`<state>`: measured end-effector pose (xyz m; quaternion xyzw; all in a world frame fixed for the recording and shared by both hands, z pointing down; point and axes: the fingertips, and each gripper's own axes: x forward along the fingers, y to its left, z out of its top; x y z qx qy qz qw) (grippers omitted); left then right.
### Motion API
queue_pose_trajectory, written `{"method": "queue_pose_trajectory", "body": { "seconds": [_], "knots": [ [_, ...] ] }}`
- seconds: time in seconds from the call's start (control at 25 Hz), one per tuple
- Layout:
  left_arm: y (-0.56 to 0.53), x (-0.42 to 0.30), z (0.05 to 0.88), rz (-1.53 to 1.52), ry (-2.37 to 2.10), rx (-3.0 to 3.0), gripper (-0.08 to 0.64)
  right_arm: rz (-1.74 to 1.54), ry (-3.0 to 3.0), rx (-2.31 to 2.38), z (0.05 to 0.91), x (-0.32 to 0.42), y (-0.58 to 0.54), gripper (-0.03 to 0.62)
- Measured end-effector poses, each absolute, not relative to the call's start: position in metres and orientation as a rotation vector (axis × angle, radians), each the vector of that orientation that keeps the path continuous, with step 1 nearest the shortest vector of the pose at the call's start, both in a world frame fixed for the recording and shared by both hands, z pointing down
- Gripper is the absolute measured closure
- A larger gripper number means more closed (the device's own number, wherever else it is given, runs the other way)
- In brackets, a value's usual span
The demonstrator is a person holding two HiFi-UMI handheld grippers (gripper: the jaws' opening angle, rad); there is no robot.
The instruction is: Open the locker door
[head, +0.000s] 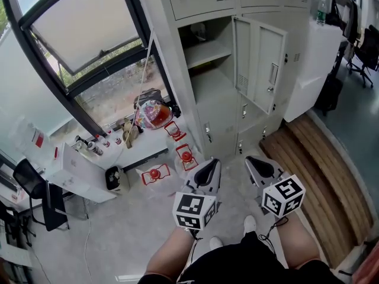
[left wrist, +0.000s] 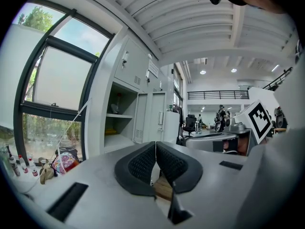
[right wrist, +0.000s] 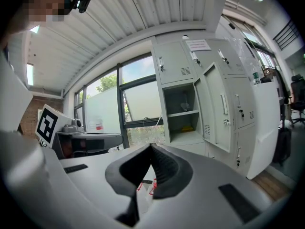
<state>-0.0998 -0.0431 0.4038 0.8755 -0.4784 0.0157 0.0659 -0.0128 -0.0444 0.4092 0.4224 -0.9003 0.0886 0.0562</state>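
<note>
- The locker door (head: 261, 63) stands swung out from the grey bank of lockers (head: 216, 114), hinged on its right side, its handle and keyhole on the outer edge
- Behind it the compartment (head: 204, 58) lies open, with one shelf (head: 207, 52) across it; in the right gripper view a small yellow thing (right wrist: 188, 127) sits on the floor of the compartment under that shelf
- The left gripper (head: 206, 164) is held out in front of the person's knees, well apart from the lockers, pointing roughly level; its jaws are pressed together with nothing between them
- The right gripper (head: 256, 162) is just beside it, aimed at the lockers too; its jaws meet at the tips, and it is empty as well
- Each gripper carries a marker cube (head: 195, 210) – the two cubes sit close above the person's legs
- Neither gripper touches the door or any locker
- Left of the lockers is a big dark-framed window (head: 83, 31), and below it a low white ledge with a colourful bag (head: 153, 114) and small bottles
- Three red-framed things (head: 155, 173) lie on the floor between ledge and lockers
- A wooden platform (head: 314, 170) runs along the floor to the right of the lockers
</note>
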Motion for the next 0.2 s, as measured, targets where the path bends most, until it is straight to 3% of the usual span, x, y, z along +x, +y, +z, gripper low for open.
{"method": "queue_pose_trajectory", "body": {
  "seconds": [0.2],
  "knots": [
    [-0.0350,-0.1009,0.4024,0.048,-1.443,2.642,0.540,0.265,-2.733,1.280,0.4073,-0.0145,-0.0367,0.538]
  ]
}}
